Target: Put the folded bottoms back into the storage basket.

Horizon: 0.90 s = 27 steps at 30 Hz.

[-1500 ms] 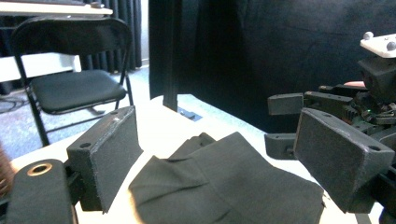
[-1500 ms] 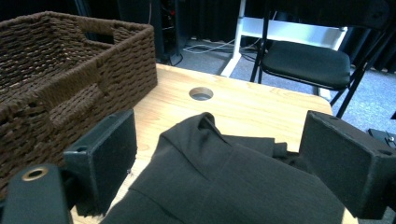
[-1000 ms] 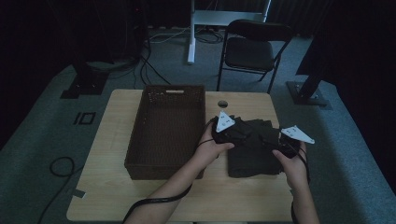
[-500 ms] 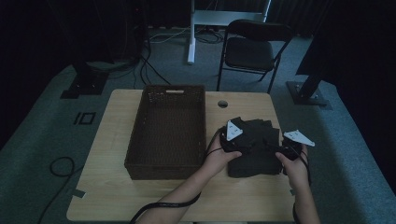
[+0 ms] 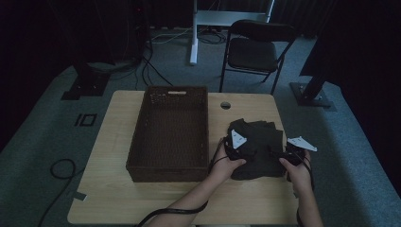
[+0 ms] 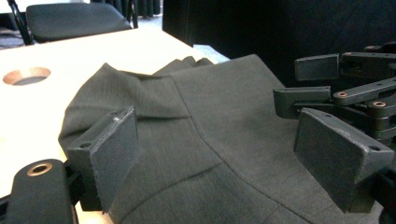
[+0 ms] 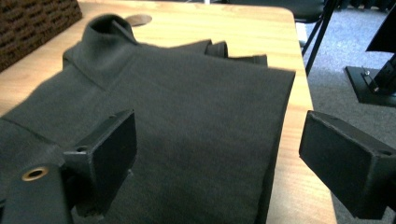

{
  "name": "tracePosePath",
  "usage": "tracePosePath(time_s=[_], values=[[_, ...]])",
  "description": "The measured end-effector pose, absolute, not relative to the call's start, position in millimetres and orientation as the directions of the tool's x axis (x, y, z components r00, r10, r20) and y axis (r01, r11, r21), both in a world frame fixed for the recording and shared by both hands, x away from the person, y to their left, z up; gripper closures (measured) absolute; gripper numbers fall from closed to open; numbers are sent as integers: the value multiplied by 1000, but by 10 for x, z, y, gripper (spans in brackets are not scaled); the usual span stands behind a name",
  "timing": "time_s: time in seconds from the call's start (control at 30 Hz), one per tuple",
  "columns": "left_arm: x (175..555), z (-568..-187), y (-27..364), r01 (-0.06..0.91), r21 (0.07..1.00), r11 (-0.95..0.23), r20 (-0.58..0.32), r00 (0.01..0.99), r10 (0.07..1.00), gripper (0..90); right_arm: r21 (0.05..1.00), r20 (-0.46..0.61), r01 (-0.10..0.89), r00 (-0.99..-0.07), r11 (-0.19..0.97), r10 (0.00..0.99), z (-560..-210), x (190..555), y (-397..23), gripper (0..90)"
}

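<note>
- Left hand-held gripper [image 5: 238, 147] sits low over the near left part of the dark folded garment [image 5: 257, 147] with its jaws spread wide and nothing between them; closing from here could pinch only the top layer, so the fold beneath would slide out and the stack come apart.
- Right hand-held gripper [image 5: 289, 154] is likewise spread and empty at the garment's near right edge [image 7: 275, 140]; that edge lies close to the right side of the table [image 5: 118, 198], so a careless push outward might drag cloth over the side.
- Both grippers stand near each other across the cloth; the right one's linkage already shows just beyond the left jaws in the left gripper view, and a hurried inward move risks a knock.
- Farther on, the garment's bunched collar end [image 6: 135, 88] is rumpled; a lift by the near edge alone would likely let it sag and unfold.
- Beyond and to the left, the brown woven basket [image 5: 170, 137] stands just beside the garment; a low carry could catch trailing cloth on its rim.
- Round hole in the table [image 5: 225, 105] lies past the cloth, well apart from the grippers; little hazard.
</note>
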<state>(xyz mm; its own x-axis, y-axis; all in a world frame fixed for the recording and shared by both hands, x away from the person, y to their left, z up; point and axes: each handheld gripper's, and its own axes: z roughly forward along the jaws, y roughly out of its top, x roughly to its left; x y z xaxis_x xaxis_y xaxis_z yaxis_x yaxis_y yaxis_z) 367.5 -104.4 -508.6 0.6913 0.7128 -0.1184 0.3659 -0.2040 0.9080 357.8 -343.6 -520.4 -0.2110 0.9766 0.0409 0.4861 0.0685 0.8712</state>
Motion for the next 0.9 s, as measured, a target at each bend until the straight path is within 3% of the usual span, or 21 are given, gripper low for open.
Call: tracePosePath(time_s=[0.9], values=[[3726, -5409, -1045, 439, 855, -277, -102, 665, 740, 145, 808, 102, 588, -202, 37, 974, -5438, 3628, -3433, 125]])
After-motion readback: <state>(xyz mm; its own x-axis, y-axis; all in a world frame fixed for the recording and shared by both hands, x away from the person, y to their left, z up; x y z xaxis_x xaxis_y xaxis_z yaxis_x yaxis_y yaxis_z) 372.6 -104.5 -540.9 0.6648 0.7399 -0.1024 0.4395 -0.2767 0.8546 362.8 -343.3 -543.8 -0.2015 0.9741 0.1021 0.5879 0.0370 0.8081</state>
